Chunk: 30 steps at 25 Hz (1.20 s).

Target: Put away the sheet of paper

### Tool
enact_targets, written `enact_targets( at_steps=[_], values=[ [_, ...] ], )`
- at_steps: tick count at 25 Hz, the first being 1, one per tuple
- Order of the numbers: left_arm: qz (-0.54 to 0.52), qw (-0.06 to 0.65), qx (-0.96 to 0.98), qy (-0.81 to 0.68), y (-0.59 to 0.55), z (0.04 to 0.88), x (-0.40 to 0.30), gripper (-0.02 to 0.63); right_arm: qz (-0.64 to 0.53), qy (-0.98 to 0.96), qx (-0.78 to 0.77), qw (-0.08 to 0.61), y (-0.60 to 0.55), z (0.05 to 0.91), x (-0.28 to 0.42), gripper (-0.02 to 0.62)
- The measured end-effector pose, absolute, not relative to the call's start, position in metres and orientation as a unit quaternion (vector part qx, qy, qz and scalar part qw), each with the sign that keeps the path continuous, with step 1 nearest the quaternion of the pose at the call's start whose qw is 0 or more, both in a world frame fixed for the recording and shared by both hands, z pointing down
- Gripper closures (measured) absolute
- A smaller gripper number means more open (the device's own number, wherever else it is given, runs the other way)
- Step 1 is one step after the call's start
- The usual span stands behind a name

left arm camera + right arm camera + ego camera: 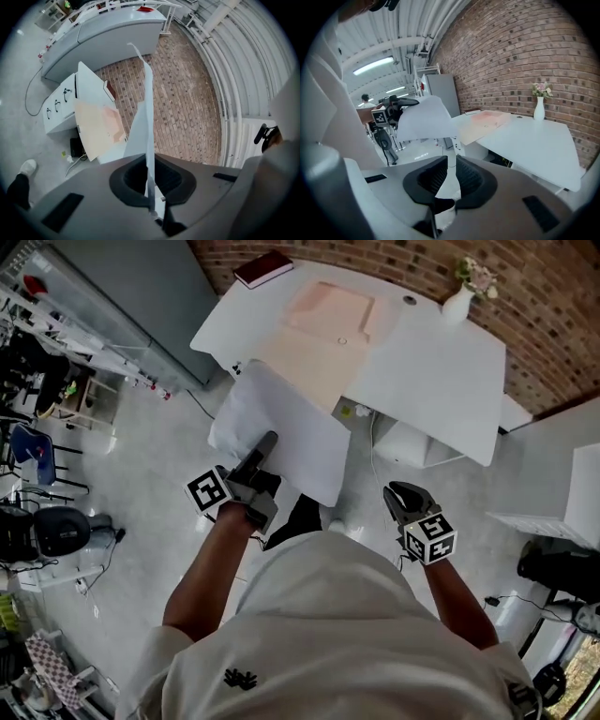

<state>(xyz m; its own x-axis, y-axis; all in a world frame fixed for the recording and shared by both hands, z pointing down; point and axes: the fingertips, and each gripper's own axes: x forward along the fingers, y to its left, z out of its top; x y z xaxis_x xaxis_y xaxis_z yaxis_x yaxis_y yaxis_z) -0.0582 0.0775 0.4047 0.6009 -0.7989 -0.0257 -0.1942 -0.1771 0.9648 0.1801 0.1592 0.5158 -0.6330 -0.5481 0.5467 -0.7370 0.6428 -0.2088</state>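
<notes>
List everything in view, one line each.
sheet of paper: 1, white, held above the floor in front of the table
folder: 1, beige and pink, flat on the table
book: 1, dark red, table's far left corner
vase of flowers: 1, white, table's far right, by the brick wall
table: 1, white, against the brick wall
drawer unit: 1, white, under the table
left gripper: shut on the sheet of paper
right gripper: jaws slightly apart, empty
</notes>
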Motion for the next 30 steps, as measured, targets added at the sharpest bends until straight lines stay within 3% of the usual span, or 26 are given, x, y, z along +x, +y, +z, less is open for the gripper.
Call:
enact_targets(
  at_steps=[14, 22, 30],
  values=[
    [-0.33, 0.575, 0.692, -0.284, -0.158, 0.434, -0.076, 0.582, 0.24, -0.817, 0.462, 0.246, 0.01, 0.5, 0.19, 0.525],
    [-0.281, 0.621, 0.648, -0.34, -0.246, 0.546, -0.101, 0.582, 0.246, -0.802, 0.475, 0.265, -0.043, 0.503, 0.153, 0.526],
    [-0.234, 0.649, 0.616, -0.38, -0.292, 0.624, -0.101, 0.582, 0.26, -0.783, 0.483, 0.292, -0.061, 0.511, 0.158, 0.531]
  ],
)
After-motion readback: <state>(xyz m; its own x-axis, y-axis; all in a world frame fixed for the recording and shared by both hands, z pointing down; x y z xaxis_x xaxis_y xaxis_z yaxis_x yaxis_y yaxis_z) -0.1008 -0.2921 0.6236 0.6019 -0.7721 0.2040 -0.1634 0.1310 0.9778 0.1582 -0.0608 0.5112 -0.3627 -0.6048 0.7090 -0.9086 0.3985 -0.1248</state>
